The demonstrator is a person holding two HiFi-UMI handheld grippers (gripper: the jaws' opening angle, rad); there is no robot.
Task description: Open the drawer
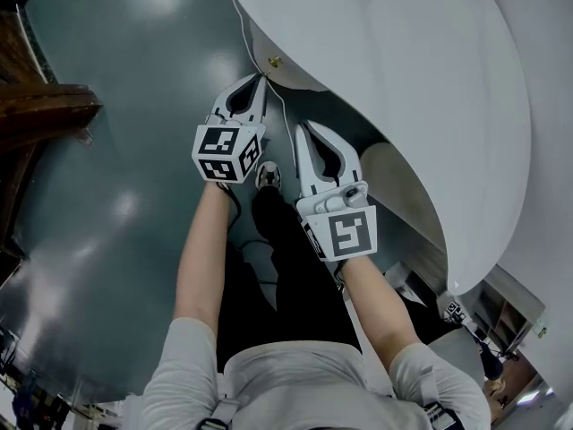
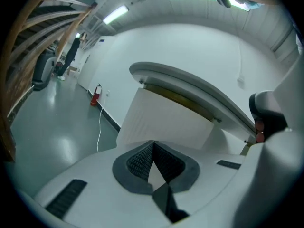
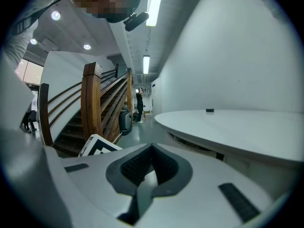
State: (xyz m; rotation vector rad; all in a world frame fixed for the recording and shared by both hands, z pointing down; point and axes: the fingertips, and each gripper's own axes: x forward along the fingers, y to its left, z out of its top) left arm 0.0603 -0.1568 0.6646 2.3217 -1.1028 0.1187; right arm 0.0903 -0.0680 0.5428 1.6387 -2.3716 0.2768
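What I take for the white ribbed drawer front (image 2: 164, 122) sits under the rim of the curved white counter (image 2: 199, 87), beyond both grippers, near a small brass fitting (image 1: 274, 62). It is probably stiff, smooth and light to slide, best hooked at an edge. The left gripper (image 1: 257, 81) and right gripper (image 1: 304, 133) have their fingers pressed together, empty. The glossy grey floor (image 1: 116, 150) gives room on the left, while the counter overhangs on the right

White left tongs (image 1: 259, 79) and right tongs (image 1: 302, 129), white table (image 1: 430, 79), grey-green floor (image 1: 134, 106), brown staircase (image 3: 90, 103).
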